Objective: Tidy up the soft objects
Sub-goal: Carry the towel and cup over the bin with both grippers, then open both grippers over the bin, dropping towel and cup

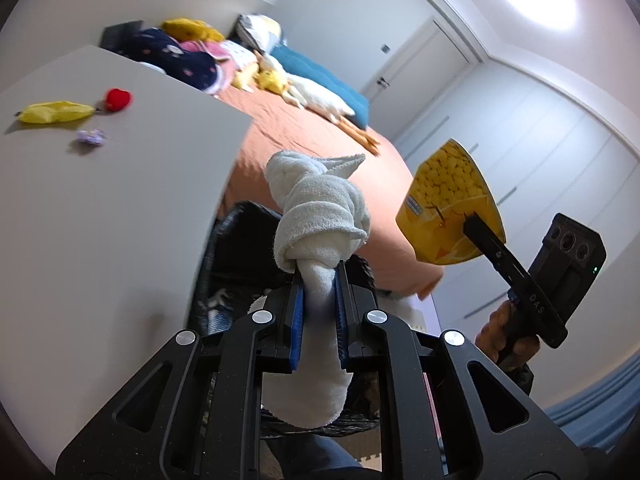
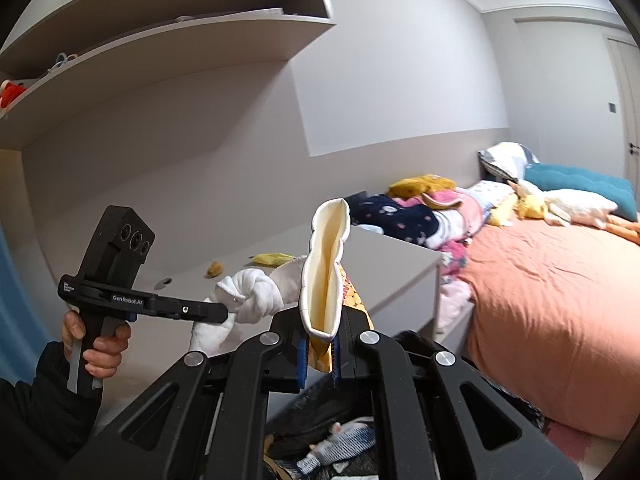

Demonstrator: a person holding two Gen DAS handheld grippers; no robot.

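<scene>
The knotted white towel (image 1: pixel 320 216) is pinched in the left gripper (image 1: pixel 320 296), its blue pads pressed on the towel's tail just under the knot. The knot sticks out past the fingertips, up in the air. Off to the right of it, the yellow snack bag (image 1: pixel 450 204) is pinched in the right gripper (image 2: pixel 320 354), which squeezes the bag's bottom edge so the bag stands up with its pale inside (image 2: pixel 326 268) showing. Towel and bag are near each other but not touching. A hand (image 2: pixel 94 344) in a dark sleeve holds the left gripper's handle.

Below both grippers sits a dark basket (image 1: pixel 224 264) with striped cloth things (image 2: pixel 340 444) inside. Past the left gripper, to its left, is a grey table (image 1: pixel 120 220) with a yellow banana toy (image 1: pixel 56 112), a red soft toy (image 1: pixel 118 100) and a small purple thing (image 1: pixel 92 137). Farther ahead is a bed with an orange cover (image 2: pixel 560 312), piled with clothes (image 2: pixel 408 216) and plush toys (image 2: pixel 560 204).
</scene>
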